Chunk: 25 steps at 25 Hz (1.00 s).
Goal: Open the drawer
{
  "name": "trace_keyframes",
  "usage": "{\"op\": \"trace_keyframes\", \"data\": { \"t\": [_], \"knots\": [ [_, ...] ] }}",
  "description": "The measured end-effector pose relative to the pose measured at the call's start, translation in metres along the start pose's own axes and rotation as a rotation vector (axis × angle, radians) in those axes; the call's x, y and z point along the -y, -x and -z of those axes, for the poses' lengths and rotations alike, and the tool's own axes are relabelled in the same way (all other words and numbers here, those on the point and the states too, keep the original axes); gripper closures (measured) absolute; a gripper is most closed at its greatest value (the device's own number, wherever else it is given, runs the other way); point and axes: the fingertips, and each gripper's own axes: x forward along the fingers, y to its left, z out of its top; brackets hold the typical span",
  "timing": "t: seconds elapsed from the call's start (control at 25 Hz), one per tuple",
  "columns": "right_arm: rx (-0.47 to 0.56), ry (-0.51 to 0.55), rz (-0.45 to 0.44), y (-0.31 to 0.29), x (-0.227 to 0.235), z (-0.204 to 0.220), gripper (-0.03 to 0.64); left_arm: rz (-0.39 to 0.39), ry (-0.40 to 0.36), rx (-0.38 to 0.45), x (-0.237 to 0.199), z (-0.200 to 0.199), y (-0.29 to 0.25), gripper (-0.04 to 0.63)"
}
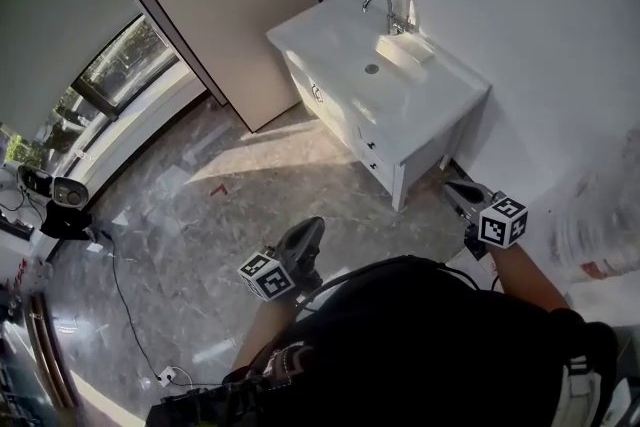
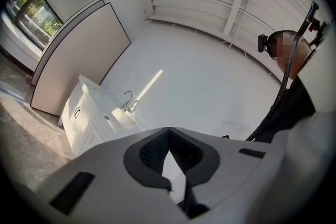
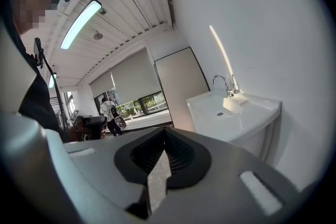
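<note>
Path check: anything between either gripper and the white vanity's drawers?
Nothing visible. Only glossy marble floor lies between the left gripper, the right gripper and the white vanity cabinet with its drawer fronts. The right gripper is nearer, by the cabinet's corner.

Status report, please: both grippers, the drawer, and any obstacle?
Left gripper shut, empty. Right gripper shut, empty. The drawer closed, not yet reached. Nothing stands before the cabinet.
</note>
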Motion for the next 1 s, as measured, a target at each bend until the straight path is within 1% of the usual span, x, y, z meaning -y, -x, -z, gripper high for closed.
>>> {"op": "trace_keyframes", "data": {
  "t": [0.12,0.24,0.36,0.52,0.6,0.68,0.76,0.88,1.0],
  "knots": [
    [-0.016,0.023,-0.001,-0.038,-0.012,-0.006,0.615,-0.001,0.012,0.023,-0.033,-0.012,0.016,0.595],
    [-0.042,0.069,-0.004,-0.071,-0.03,-0.013,0.615,0.001,0.029,0.04,-0.063,-0.036,0.023,0.595],
    [-0.05,0.092,0.012,-0.096,-0.045,-0.022,0.615,0.035,0.025,0.036,-0.09,-0.054,0.025,0.595],
    [-0.077,0.084,0.028,-0.124,-0.039,-0.022,0.615,0.076,0.04,0.022,-0.12,-0.068,0.008,0.595],
    [-0.094,0.079,0.022,-0.14,-0.038,-0.018,0.615,0.086,0.053,0.032,-0.131,-0.073,0.005,0.595],
    [-0.11,0.097,0.002,-0.158,-0.037,-0.018,0.615,0.063,0.059,0.041,-0.143,-0.076,0.006,0.595],
    [-0.12,0.125,-0.039,-0.179,-0.033,-0.017,0.615,0.016,0.056,0.05,-0.16,-0.073,0.01,0.595],
    [-0.14,0.16,-0.129,-0.212,-0.031,-0.013,0.615,-0.079,0.056,0.053,-0.183,-0.057,0.021,0.595],
    [-0.179,0.204,-0.232,-0.24,-0.03,-0.012,0.615,-0.154,0.073,0.067,-0.19,-0.045,0.017,0.595]
  ]
}}
